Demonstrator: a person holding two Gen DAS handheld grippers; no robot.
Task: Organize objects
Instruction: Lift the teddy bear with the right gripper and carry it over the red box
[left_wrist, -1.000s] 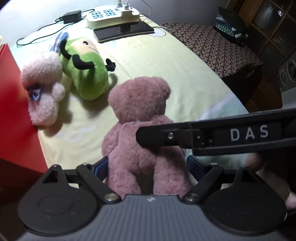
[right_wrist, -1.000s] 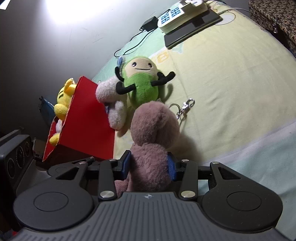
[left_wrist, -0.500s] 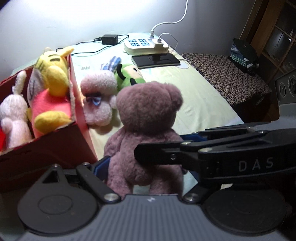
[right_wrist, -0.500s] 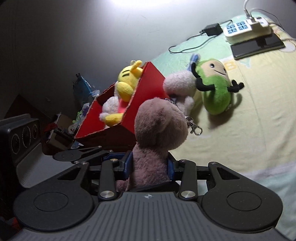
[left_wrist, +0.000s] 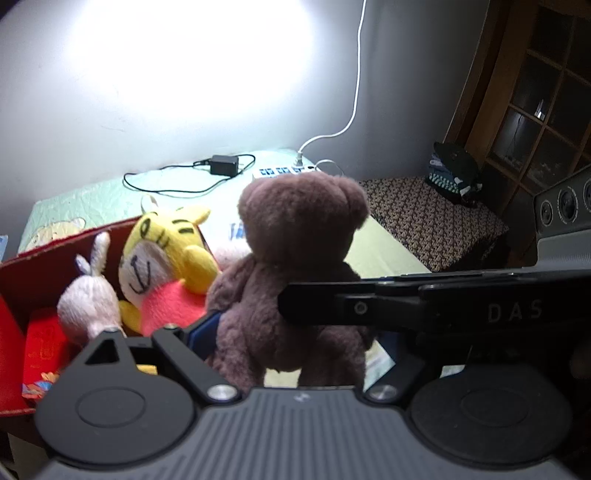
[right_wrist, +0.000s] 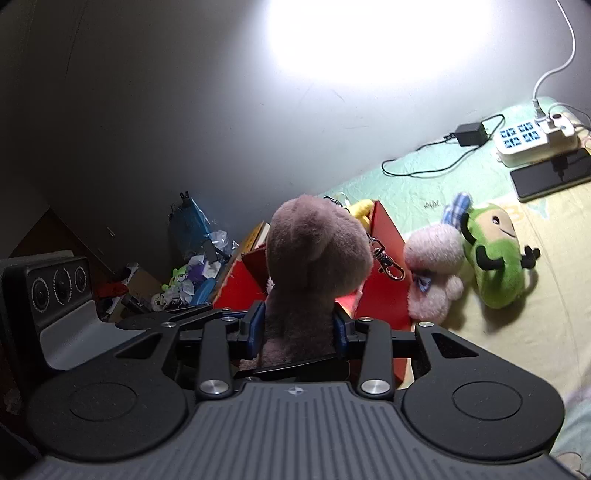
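A mauve teddy bear hangs upright in the air, seen from behind, with both grippers on it. My left gripper holds its lower body; one blue pad presses its side and the other is hidden. My right gripper is shut on the bear, its jaws still closing, and it crosses the left wrist view as a black bar. Just beyond stands a red box with a yellow tiger toy and a pale rabbit inside. A pink plush and a green plush lie on the bed by the box.
A power strip, a phone and a black charger with cables lie at the far end of the bed. A patterned cushion and a wooden cabinet are to the right. Floor clutter lies left of the box.
Both grippers have lifted the bear off the bed and carried it left towards the red box. The box's inside has come into the left wrist view.
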